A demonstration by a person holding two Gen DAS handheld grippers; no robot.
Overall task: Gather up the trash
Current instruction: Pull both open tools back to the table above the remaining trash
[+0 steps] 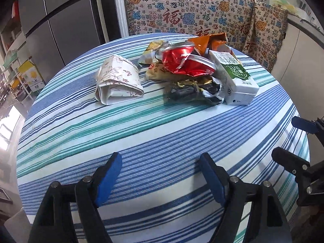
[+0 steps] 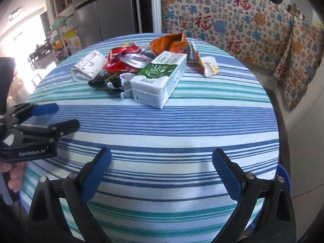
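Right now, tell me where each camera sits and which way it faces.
Left wrist view: sits on the left tool, looking down and forward across the striped table at the trash pile; its own open fingers show below, the right tool at the right edge.
Right wrist view: sits on the right tool, facing the same pile; own open fingers below, the left tool and a hand at left.
Shared: milk carton, crushed red can, patterned cloth behind.

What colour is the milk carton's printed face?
Green on a white carton; the right wrist view shows it best.
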